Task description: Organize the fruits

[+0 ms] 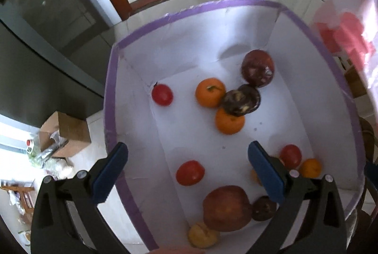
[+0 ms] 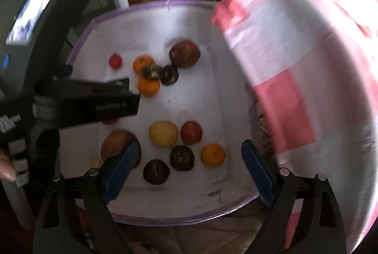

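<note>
Two claws: your left claw (image 1: 187,162) and right claw (image 2: 190,159) both hang over the white bin, pointing steeply down
Left claw: jaws spread wide, nothing between the blue pads, which touch no fruit
Right claw: jaws apart too, empty; its blue pads frame the near fruits from above
Bin (image 1: 111,79): white walls, purple rim, open top; all the fruits lie on its floor
Near cluster under your left claw: a red tomato (image 1: 190,173), a large reddish apple (image 1: 226,208), a dark purple fruit (image 1: 263,208) touching the apple, a yellow fruit (image 1: 202,236) by the near wall
Far cluster: a dark red apple (image 1: 258,68) by the far wall, two oranges (image 1: 209,92) with two dark fruits (image 1: 241,99) pressed between them, a small tomato (image 1: 162,95) apart to the left
Right corner: another tomato (image 1: 290,156) just beside a small orange (image 1: 310,167)
Beside the bin: a pink and white checked bag (image 2: 295,65) leans over its right edge
Floor on the left: an open cardboard box (image 1: 67,133)
</note>
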A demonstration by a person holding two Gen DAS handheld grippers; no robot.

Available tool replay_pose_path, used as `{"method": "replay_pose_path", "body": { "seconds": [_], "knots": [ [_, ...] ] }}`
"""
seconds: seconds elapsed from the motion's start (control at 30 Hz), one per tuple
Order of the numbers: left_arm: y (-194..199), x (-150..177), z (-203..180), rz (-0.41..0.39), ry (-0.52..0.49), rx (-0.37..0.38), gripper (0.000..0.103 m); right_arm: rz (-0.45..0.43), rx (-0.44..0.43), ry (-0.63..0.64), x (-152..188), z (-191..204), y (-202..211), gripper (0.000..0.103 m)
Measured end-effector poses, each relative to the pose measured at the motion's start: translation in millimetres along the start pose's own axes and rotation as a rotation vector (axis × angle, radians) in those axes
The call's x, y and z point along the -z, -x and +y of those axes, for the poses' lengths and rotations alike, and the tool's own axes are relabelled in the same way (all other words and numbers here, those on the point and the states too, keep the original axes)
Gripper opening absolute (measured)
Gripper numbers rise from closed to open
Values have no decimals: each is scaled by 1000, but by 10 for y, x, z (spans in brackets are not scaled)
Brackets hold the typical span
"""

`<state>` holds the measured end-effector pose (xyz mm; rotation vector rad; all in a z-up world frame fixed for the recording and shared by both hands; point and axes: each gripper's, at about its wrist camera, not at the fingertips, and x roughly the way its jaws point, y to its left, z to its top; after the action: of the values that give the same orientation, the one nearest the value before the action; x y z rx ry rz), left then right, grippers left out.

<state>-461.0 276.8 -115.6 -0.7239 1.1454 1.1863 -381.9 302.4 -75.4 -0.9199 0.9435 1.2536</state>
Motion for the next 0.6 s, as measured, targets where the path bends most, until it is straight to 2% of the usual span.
{"method": "replay_pose_path", "body": {
  "seconds": [0.1,0.6],
  "knots": [
    [-49,7,3,17,2,10,102,43,7,16,-16,38,-101,87],
    [-208,36,-63,69,18,78,102,42,-12,2,-15,37,-214,87]
  ]
}}
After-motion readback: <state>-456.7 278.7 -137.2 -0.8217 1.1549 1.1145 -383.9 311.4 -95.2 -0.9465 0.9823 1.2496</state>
